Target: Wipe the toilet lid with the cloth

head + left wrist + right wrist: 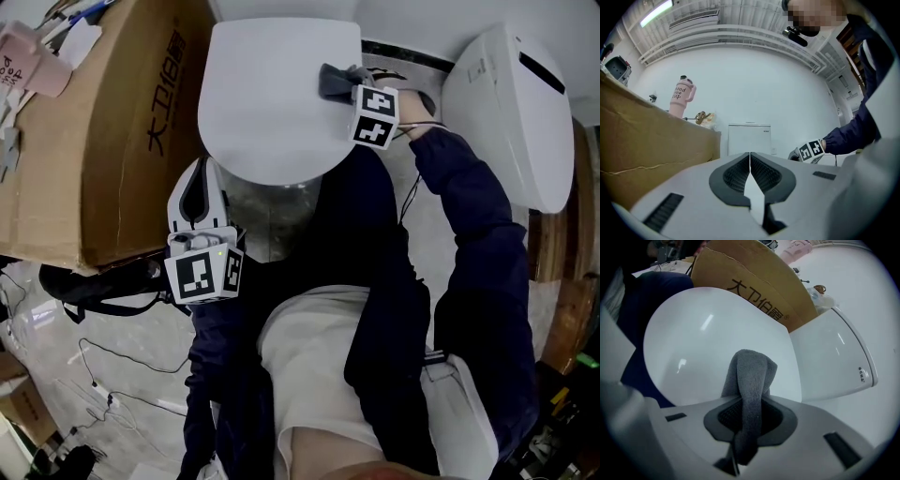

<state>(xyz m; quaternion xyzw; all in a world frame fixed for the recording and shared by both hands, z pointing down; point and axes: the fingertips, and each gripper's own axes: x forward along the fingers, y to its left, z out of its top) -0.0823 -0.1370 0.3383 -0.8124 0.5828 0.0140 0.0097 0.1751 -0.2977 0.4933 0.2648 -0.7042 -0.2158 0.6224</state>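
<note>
The white toilet lid (pixel 267 94) lies closed at the top centre of the head view. My right gripper (pixel 330 84) reaches over the lid's right edge and is shut on a grey cloth (pixel 750 378). The cloth stands up out of the jaws in a fold and rests against the glossy lid (pixel 703 343). My left gripper (pixel 201 167) hangs off the lid's front left edge. Its jaws (pixel 750 155) are shut with nothing between them, and they point toward the toilet tank (pixel 750 138).
A large cardboard box (pixel 103 131) stands tight against the toilet's left side, with a pink tumbler (pixel 682 96) on top. A second white toilet body (pixel 511 108) sits at the right. Cables (pixel 103 375) and a black strap lie on the floor at lower left.
</note>
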